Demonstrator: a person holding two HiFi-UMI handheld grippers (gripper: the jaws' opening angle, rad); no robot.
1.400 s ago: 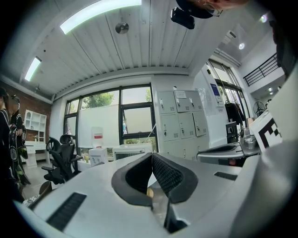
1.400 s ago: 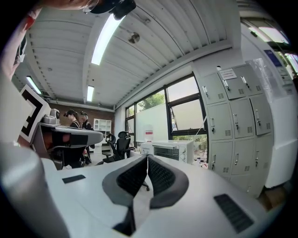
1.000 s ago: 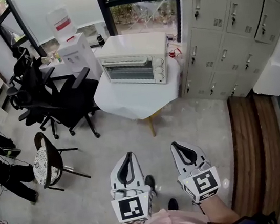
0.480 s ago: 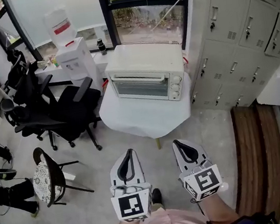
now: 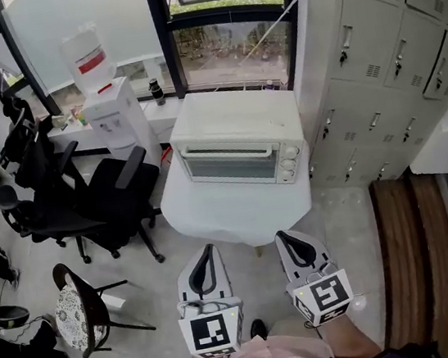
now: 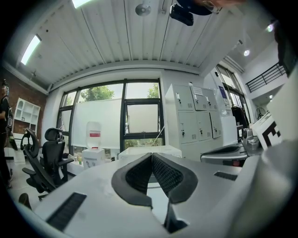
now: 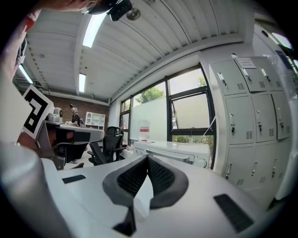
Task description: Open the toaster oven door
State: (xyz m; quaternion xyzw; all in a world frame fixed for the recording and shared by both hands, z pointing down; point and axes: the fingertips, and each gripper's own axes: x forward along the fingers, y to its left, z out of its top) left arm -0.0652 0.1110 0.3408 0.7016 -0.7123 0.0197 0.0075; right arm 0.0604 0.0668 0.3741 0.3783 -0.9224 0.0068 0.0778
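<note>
Cream metal toaster oven (image 5: 234, 135), one only, is set on a white-covered table (image 5: 237, 213), its glass door (image 5: 229, 165) shut and three knobs (image 5: 290, 165) ranged at its right. Two grippers are held low, well apart from it: left gripper (image 5: 206, 251) and right gripper (image 5: 285, 236), each with jaws pressed together on nothing. One white water dispenser (image 5: 112, 115) is seen near the table.
</note>
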